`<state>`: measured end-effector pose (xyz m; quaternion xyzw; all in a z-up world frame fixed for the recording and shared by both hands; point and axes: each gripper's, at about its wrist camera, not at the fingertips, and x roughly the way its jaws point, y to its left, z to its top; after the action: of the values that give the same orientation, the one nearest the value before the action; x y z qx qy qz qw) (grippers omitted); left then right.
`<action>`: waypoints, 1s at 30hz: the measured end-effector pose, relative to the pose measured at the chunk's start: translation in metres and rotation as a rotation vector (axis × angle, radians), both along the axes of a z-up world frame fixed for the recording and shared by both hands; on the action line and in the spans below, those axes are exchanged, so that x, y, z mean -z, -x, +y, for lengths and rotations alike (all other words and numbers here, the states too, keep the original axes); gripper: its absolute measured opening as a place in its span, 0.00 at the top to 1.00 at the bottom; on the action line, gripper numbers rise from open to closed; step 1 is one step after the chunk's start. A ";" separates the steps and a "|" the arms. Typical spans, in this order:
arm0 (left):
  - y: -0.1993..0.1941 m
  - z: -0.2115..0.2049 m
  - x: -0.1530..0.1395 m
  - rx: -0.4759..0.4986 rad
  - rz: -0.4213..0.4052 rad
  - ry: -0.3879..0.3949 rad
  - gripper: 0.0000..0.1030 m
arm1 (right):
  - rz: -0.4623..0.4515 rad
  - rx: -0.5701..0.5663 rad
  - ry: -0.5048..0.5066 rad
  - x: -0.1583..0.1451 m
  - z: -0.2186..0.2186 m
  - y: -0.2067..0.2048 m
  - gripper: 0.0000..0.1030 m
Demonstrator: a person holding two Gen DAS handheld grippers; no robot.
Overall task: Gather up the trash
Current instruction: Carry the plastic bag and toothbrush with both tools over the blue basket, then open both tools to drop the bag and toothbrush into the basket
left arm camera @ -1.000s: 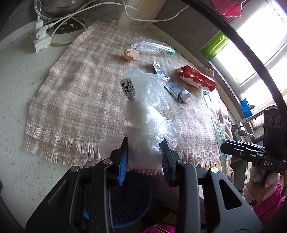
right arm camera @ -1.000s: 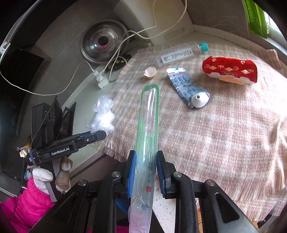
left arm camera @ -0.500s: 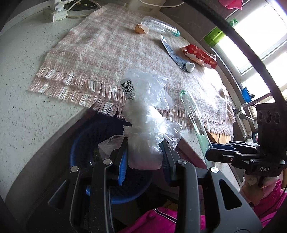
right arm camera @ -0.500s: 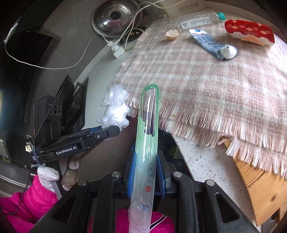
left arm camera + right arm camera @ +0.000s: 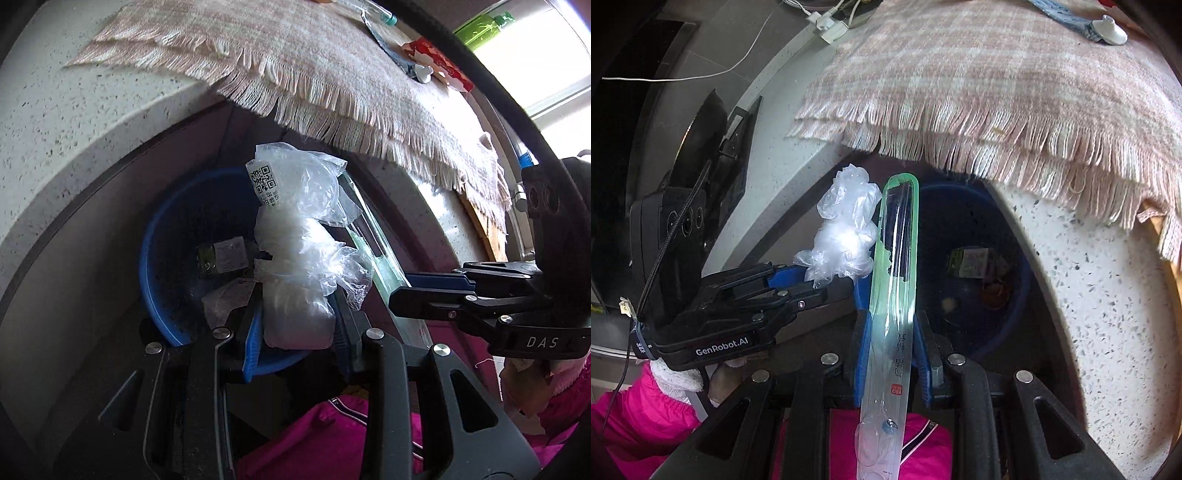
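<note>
The left claw point(image 5: 297, 317) clamps a crumpled plastic bag point(image 5: 299, 236); the right claw point(image 5: 892, 332) pinches 1 clear green-edged packet point(image 5: 895, 258). A blue bin point(image 5: 1004, 206) sits ahead, holding what looks like scraps.

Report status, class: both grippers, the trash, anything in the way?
Left gripper shut on crumpled plastic bag. Right gripper shut on green-edged clear package. Both over blue bin. Nothing blocking it.
</note>
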<state>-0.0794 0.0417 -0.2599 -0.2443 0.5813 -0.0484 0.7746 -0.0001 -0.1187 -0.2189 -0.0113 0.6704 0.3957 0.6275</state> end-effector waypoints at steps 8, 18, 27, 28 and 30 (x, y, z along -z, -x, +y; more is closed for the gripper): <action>0.011 0.004 0.037 -0.012 0.082 -0.009 0.68 | 0.022 -0.032 0.098 0.036 0.015 0.006 0.79; 0.015 -0.005 0.066 -0.013 0.148 -0.019 0.68 | 0.042 -0.050 0.163 0.061 0.028 0.015 0.78; 0.006 -0.011 0.081 -0.008 0.179 -0.028 0.68 | 0.021 -0.061 0.186 0.065 0.030 0.017 0.78; 0.008 -0.011 0.085 -0.005 0.183 -0.030 0.68 | 0.013 -0.067 0.193 0.065 0.031 0.018 0.78; 0.008 -0.014 0.088 -0.003 0.192 -0.033 0.68 | 0.009 -0.073 0.199 0.067 0.031 0.018 0.78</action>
<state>-0.0871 0.0280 -0.3480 -0.2361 0.6533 -0.0140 0.7192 -0.0177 -0.0874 -0.2862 -0.0961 0.7084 0.3497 0.6055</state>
